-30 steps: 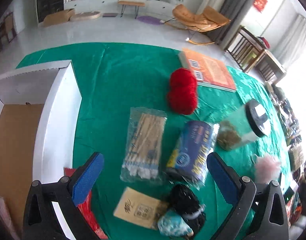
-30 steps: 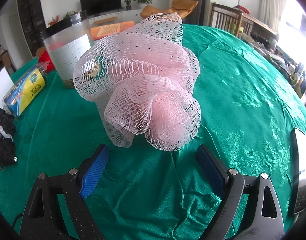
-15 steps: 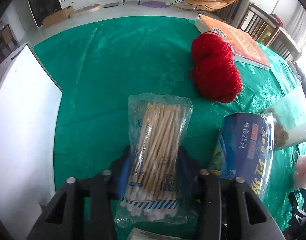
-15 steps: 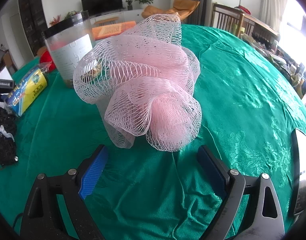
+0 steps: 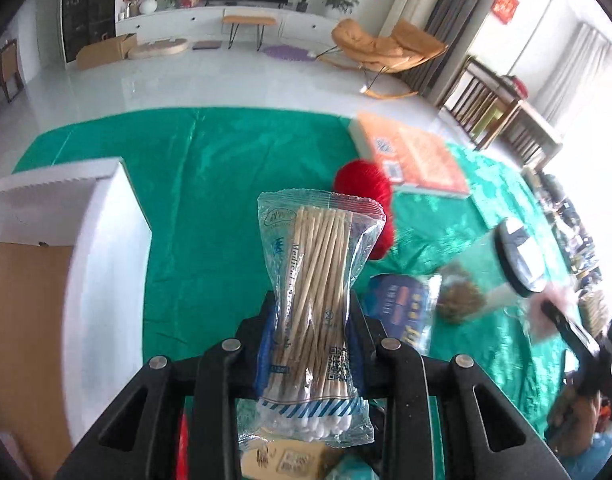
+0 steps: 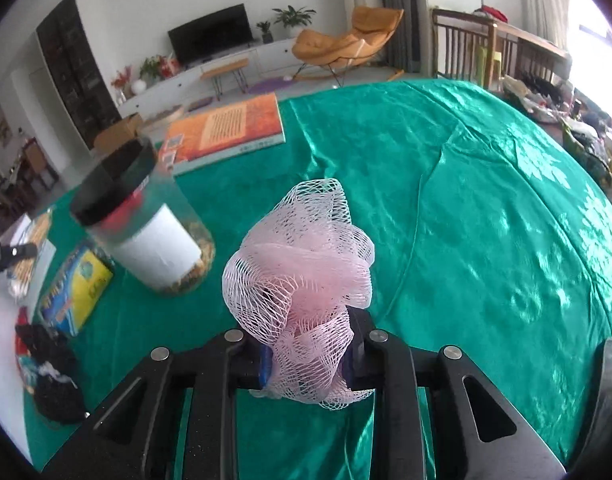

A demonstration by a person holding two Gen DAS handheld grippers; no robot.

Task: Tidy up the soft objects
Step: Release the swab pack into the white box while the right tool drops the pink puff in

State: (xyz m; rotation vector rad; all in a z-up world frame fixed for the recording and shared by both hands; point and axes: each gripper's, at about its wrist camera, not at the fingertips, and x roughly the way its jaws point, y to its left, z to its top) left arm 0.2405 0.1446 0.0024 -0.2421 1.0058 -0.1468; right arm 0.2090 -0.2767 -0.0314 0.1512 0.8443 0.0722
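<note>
Pink mesh pouf (image 6: pixel 301 276): light, springy, clear of the green cloth (image 6: pixel 486 220), bunched low between my right gripper (image 6: pixel 308 358), fully clamped. My left gripper (image 5: pixel 312 344), closing, pinches the crinkly swab packet (image 5: pixel 318 304) mid-length.

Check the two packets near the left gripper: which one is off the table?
The clear bag of cotton swabs, clamped in the closing left gripper and lifted. The blue packet lies on the green cloth.
</note>
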